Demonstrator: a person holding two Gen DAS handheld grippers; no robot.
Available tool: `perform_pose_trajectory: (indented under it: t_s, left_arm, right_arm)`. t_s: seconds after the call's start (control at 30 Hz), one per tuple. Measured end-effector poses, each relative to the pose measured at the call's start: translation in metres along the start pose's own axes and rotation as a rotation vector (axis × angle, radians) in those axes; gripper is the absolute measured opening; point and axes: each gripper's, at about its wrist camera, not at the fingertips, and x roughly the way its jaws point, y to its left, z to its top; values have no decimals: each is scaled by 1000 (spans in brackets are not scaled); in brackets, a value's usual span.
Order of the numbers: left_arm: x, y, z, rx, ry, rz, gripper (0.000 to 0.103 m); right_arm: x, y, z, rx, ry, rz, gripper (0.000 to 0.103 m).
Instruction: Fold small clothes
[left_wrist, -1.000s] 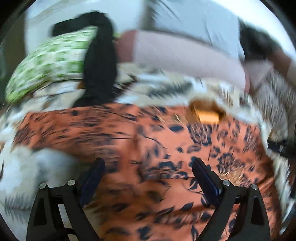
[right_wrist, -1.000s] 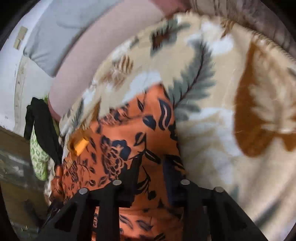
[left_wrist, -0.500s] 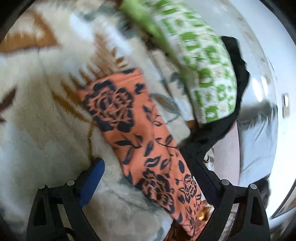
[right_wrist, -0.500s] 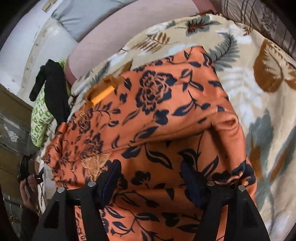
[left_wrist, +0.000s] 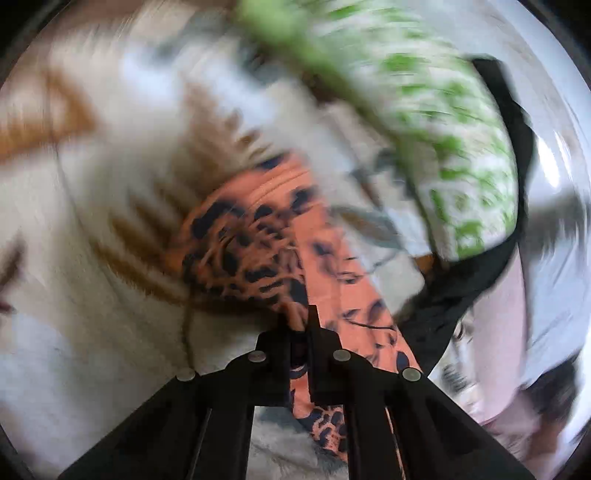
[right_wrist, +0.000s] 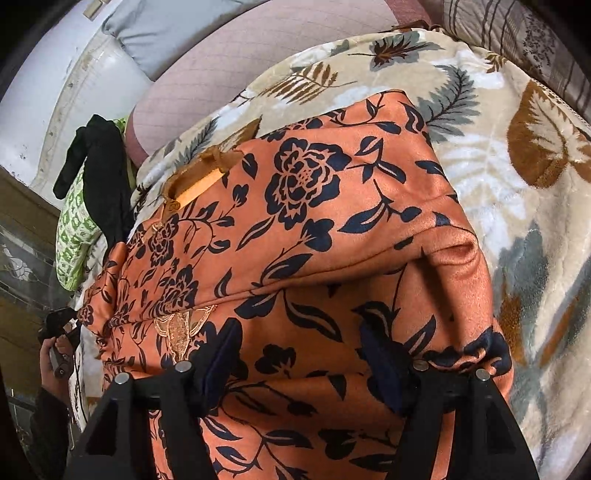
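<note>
Garment (right_wrist: 314, 236) in orange cloth, printed with dark navy roses and leaves, lies spread over the leaf-patterned blanket (right_wrist: 517, 155) on the bed, with a fold ridge running across it and its right edge rolled into a soft hump. A small orange tab sits near its far left edge.

Against the earlier frames, your left tongs (left_wrist: 297, 321), which stood wide over the blanket half a second ago, have just been closing and now pinch a bunched edge of the garment (left_wrist: 258, 251) between the tips; that view is smeared by motion. Your right tongs (right_wrist: 299, 354) opened from a narrower gap a second ago and have kept the same spread and place since half a second ago.

The right tongs stand apart, pads resting over the near part of the garment without clamping it, the cloth filling the gap between them. Beyond the garment's far left corner lie a green-and-white patterned pillow (right_wrist: 74, 236) and a black cloth (right_wrist: 99, 177) draped over it.
</note>
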Motion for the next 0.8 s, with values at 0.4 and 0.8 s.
perform_pose_trajectory:
  t_s: [0.4, 0.8]
  left_arm:
    - [-108, -306, -280, 1049, -61, -345, 52]
    - [-43, -184, -240, 898, 55, 18, 83]
  right_arm:
    - [-8, -15, 2, 86, -31, 99, 70]
    - [-54, -30, 21, 129, -97, 207, 76]
